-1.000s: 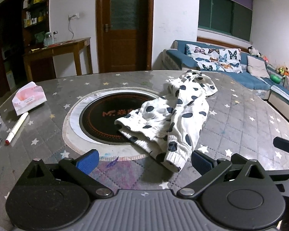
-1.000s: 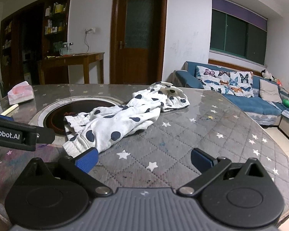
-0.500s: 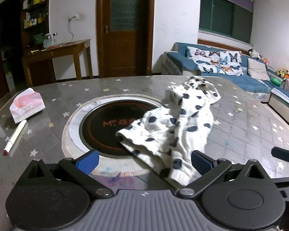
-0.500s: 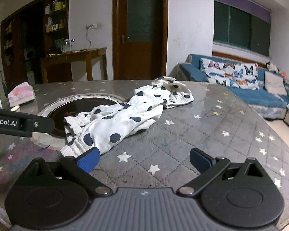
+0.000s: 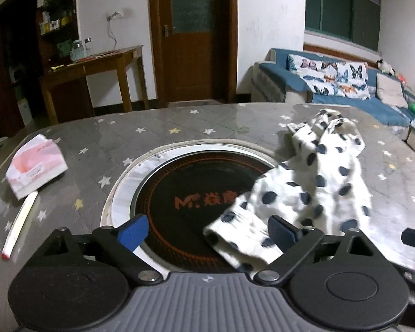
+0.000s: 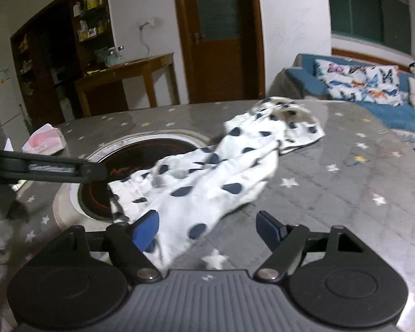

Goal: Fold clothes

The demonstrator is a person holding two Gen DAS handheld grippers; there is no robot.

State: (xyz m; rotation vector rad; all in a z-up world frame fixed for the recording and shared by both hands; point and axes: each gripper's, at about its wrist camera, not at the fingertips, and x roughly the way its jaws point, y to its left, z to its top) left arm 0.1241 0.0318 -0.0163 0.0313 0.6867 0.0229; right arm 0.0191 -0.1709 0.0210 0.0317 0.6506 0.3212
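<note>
Grippers left [image 5: 207, 231] and right [image 6: 207, 227] hover low, both spread wide, straddling the spotted garment's [image 6: 221, 182] near hem

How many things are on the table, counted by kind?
Spotted clothes: 1
Tissue packs: 1
Pens: 1
Round burners set in the table: 1
Total: 4
White paper at the left edge is cut off, so it is not counted.
</note>
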